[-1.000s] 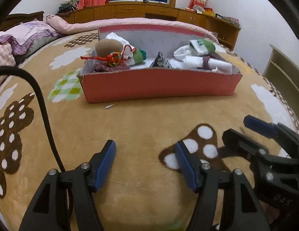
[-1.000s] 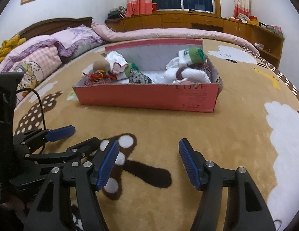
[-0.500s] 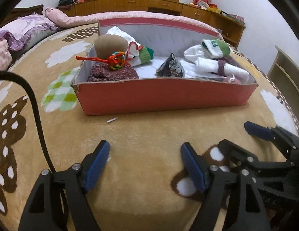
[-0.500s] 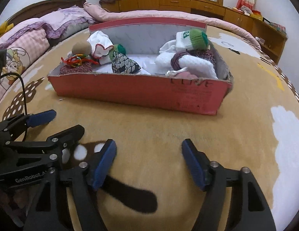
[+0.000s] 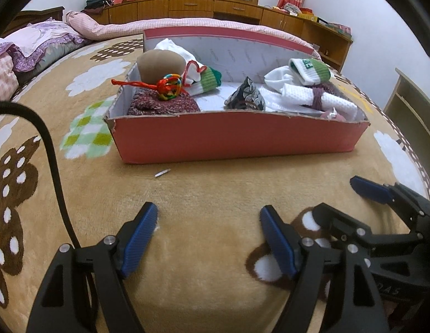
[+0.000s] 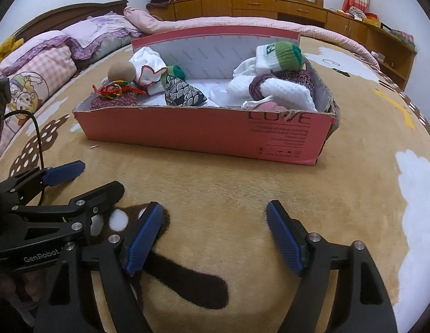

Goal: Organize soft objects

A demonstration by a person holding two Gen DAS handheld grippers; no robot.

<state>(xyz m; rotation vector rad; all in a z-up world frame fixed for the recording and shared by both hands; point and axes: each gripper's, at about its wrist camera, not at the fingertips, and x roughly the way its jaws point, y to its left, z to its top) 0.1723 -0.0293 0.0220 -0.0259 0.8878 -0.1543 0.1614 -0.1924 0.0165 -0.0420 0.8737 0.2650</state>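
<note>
The red box (image 5: 237, 136) fills more of my frame than before. My left gripper (image 5: 209, 233) and right gripper (image 6: 215, 230) have just been widening, nothing between them; rolled socks (image 5: 312, 69) sit inside at upper right.

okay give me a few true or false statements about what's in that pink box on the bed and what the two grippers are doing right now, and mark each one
1. The left gripper is open, with nothing between its fingers. True.
2. The rolled white towel lies on the blanket outside the pink box. False: it sits inside the box, at the end printed with LOVE.
3. A dark patterned pouch sits near the middle of the box. True.
4. The right gripper is shut on the green-topped sock. False: it is open and empty, short of the box; the sock rests in the box.
5. The colourful knotted cord lies on a maroon knitted piece. True.
</note>
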